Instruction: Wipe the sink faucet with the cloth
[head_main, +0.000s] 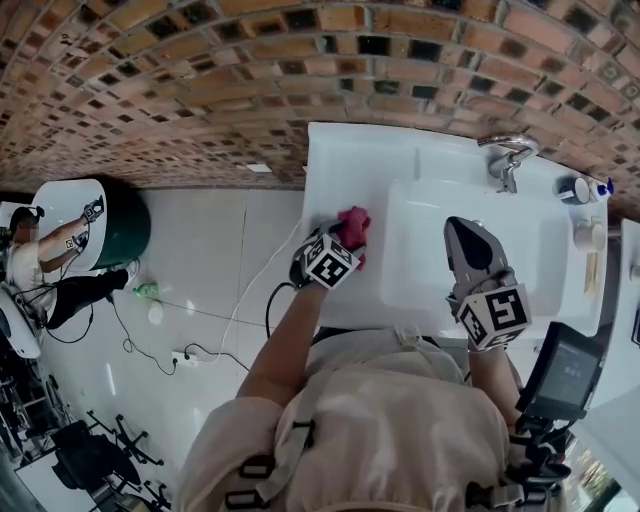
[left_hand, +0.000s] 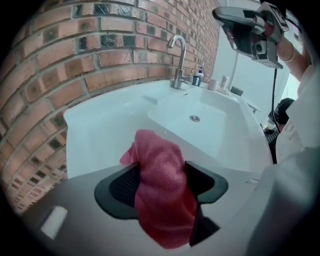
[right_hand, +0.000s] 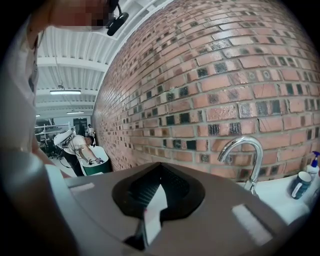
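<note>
Pink cloth (left_hand: 159, 170) bunched on sink (head_main: 340, 160) left ledge, well apart from faucet (head_main: 508, 155) at sink back. Left gripper (head_main: 340, 240) spread wide around cloth, pads not pressing. Right gripper (head_main: 460, 230) pressed together, empty, over sink bowl. Likely soft, light, floppy; best pinched at thick bunched middle.

left gripper (head_main: 338, 245): jaws wide apart, pink cloth (left_hand: 162, 185) bunched loose between the pads, no clamp on it. Pitched steeply down, marker cube (head_main: 330, 262) facing up. Left forearm (head_main: 285, 340) bare, reaching forward and slightly inward from the torso

right gripper (head_main: 462, 235): jaws together at the tips, nose pointing ahead and near level, held up beside the left one and well apart from it. Its cube (head_main: 495, 315) sits at the rear; right forearm (head_main: 492, 375) runs straight back to the body
</note>
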